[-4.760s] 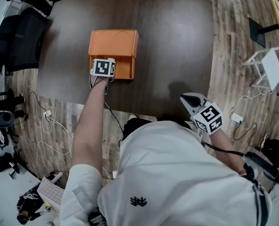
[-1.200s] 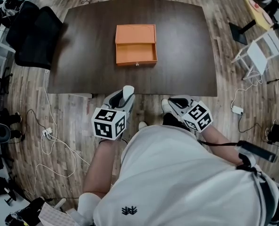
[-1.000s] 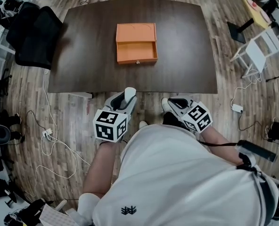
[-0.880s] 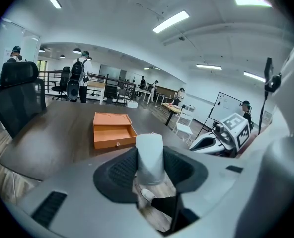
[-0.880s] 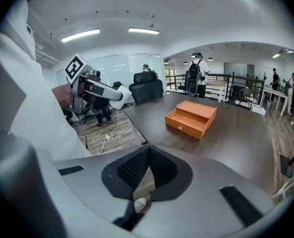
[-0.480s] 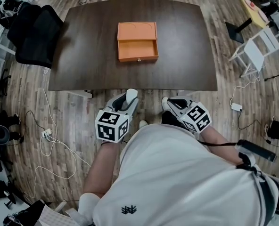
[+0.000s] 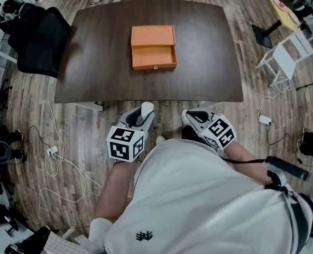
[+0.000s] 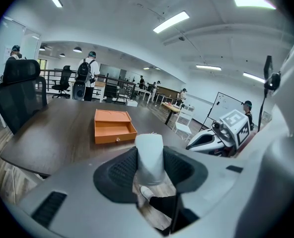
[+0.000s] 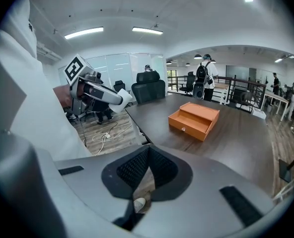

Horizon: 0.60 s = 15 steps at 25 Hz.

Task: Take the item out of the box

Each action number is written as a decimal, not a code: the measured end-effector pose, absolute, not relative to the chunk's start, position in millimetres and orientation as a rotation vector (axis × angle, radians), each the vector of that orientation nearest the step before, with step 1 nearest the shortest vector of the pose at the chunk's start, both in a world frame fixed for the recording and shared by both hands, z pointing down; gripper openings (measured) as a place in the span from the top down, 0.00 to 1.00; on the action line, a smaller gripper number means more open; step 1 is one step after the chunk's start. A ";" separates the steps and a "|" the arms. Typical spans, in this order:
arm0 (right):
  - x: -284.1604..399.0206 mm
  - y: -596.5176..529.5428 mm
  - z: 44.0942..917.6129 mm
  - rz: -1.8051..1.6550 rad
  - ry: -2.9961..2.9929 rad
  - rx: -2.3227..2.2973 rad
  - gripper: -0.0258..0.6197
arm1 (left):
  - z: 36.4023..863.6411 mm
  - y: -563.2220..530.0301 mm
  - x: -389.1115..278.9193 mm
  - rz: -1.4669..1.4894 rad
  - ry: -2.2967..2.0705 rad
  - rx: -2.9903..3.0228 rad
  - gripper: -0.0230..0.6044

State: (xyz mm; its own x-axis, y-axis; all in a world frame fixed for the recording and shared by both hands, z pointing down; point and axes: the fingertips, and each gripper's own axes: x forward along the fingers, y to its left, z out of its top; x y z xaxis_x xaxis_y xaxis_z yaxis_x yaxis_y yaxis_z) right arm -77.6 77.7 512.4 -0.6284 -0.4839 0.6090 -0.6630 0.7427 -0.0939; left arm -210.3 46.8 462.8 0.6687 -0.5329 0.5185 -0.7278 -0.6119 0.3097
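Observation:
The orange box (image 7: 154, 47) stands on the dark table (image 7: 204, 67) with its drawer pulled open toward me; the drawer looks empty. My left gripper (image 7: 141, 115) hangs off the table's near edge, above the floor, shut on a white block-like item (image 7: 146, 108). The left gripper view shows the item (image 8: 150, 157) upright between the black pads (image 8: 121, 170), with the box (image 8: 113, 126) far beyond. My right gripper (image 7: 191, 117) hovers beside it, also short of the table. Its pads (image 9: 133, 170) meet with nothing between them, and the box (image 9: 194, 119) lies ahead.
A black office chair (image 7: 37, 36) stands at the table's left, a white chair (image 7: 291, 57) at the right. Cables (image 7: 56, 147) trail over the wooden floor on the left. Several people stand far back in the room (image 8: 90, 76).
Earlier my left gripper was at the box's open drawer; it now sits back off the table with the white item. Over the last second both grippers barely shifted.

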 end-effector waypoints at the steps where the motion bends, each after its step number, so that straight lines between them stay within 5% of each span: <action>1: -77.3 78.2 512.9 0.418 -2.376 0.861 0.96 | 463.4 47.3 -209.6 0.521 -0.975 2.383 0.69; 15: -87.6 76.1 517.0 0.414 -2.370 0.851 0.96 | 472.1 47.9 -216.4 0.529 -0.961 2.367 0.69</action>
State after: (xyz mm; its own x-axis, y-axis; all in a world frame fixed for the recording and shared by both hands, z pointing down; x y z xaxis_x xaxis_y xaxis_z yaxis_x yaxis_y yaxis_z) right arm -87.6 76.1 517.0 -0.6274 -0.4769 0.6156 -0.6573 0.7482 -0.0902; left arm -216.4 47.9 472.1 0.6710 -0.5189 0.5296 -0.7250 -0.6088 0.3221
